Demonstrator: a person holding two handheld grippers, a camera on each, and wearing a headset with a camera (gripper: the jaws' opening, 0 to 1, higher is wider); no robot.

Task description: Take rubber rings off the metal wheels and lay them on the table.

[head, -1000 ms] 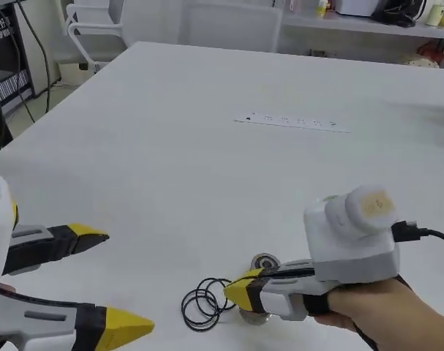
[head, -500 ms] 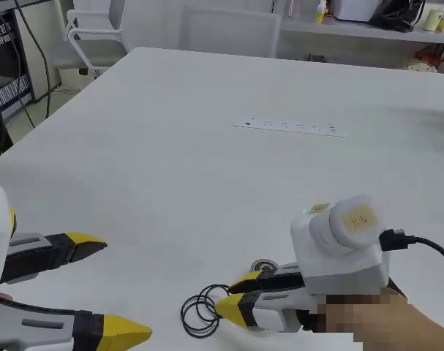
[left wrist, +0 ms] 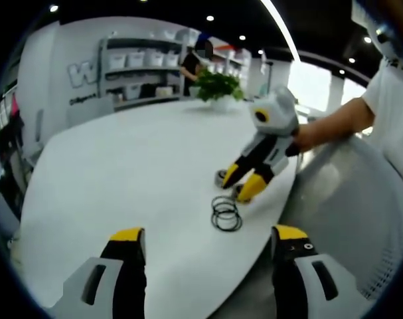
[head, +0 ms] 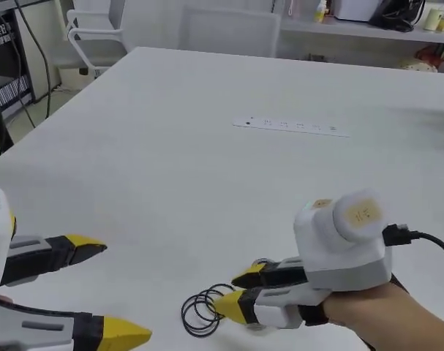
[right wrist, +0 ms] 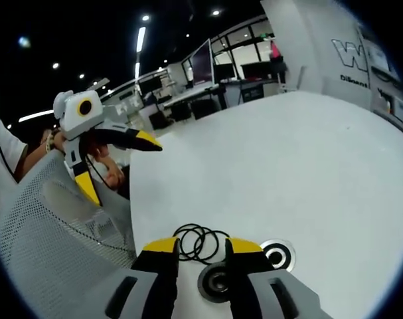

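The right gripper (head: 235,291) has edged left, its jaws now parted around a metal wheel (right wrist: 216,282). Loose rubber rings (head: 202,310) lie just beside it on the table (head: 207,146), so probably one more is off. The left gripper (head: 112,291) hangs wide apart.

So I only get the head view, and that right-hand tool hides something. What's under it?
Observer: A metal wheel, lying between the right tool's open jaws.
Visitor: Just one wheel?
Observer: No, a second wheel lies just outside one jaw.
Visitor: Where's the left tool aimed?
Observer: Its own view shows the black rings straight ahead, framed by its wide-open jaws.
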